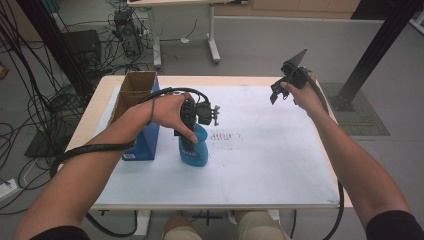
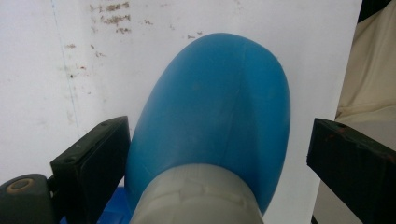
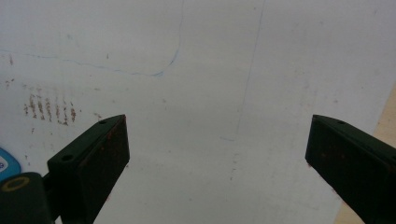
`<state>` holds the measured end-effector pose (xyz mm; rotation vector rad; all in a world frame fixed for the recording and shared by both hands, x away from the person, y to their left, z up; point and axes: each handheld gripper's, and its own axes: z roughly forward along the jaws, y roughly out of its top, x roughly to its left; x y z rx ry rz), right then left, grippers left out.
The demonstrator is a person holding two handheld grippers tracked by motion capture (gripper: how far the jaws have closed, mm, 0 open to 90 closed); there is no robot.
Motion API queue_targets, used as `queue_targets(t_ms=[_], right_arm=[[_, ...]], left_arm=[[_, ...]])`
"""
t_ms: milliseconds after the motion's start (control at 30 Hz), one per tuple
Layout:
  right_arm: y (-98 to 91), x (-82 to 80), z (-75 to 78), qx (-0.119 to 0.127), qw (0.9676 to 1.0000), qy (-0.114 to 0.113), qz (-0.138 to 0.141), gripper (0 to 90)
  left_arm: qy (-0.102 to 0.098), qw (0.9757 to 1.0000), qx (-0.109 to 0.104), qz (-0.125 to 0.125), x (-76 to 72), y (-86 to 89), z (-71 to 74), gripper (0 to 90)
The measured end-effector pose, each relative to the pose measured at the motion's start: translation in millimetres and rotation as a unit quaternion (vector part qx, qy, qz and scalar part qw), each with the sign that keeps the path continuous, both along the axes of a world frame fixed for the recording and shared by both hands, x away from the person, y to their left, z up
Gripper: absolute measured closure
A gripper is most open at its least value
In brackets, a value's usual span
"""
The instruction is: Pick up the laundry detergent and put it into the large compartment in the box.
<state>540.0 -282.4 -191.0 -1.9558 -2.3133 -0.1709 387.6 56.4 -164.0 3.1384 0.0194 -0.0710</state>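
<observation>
Table [image 1: 280,185]: a light wooden top, almost wholly covered by a white sheet; brown smudge marks [image 1: 223,135] lie on the sheet near its middle, just right of the bottle.
Cardboard box [image 1: 137,90]: open at the top, standing at the table's far left, brown inside with blue printed sides; it is just to the left of the bottle and apart from it.
Blue bottle [image 1: 196,150]: upright on the sheet, left of centre and toward the person's side. It is translucent blue with a label low on its front. In the left gripper view it is seen from above as a rounded blue shoulder [image 2: 219,116] with a grey collar at the bottom edge.
Left gripper [image 1: 192,117]: held over the top of the bottle, pointing down, the left hand [image 1: 167,110] wrapped round its body and the cable trailing back along the forearm.
Left tongs: wide. In the left gripper view the bottle sits between the two black jaws; the left pad [image 2: 100,158] lies right against the blue wall, though real contact cannot be told, and the right pad [image 2: 348,163] stands clear of the bottle with white sheet showing in the gap.
Right gripper [image 1: 289,82]: raised above the far right part of the table, well apart from the bottle, the grey three-cornered plate on top.
Right tongs: wide, nothing between them; the right gripper view looks down past both jaws at bare white sheet, with a corner of the bottle's label at the lower left edge.
</observation>
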Motion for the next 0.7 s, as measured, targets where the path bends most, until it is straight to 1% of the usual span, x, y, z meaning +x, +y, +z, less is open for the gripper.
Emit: queue_targets(t_ms=[533,700], right_arm=[[-2.5,-0.5,0.9,0.0,1.0,-0.002,-0.002,6.5],[-2.3,-0.1,0.5,0.0,1.0,-0.001,-0.002,6.5]], left_arm=[[0.0,1.0,0.0,0.0,-0.3,-0.8,-1.2,7.3],[-0.005,1.0,-0.001,-0.002,-0.8,-0.6,-0.3,7.4]])
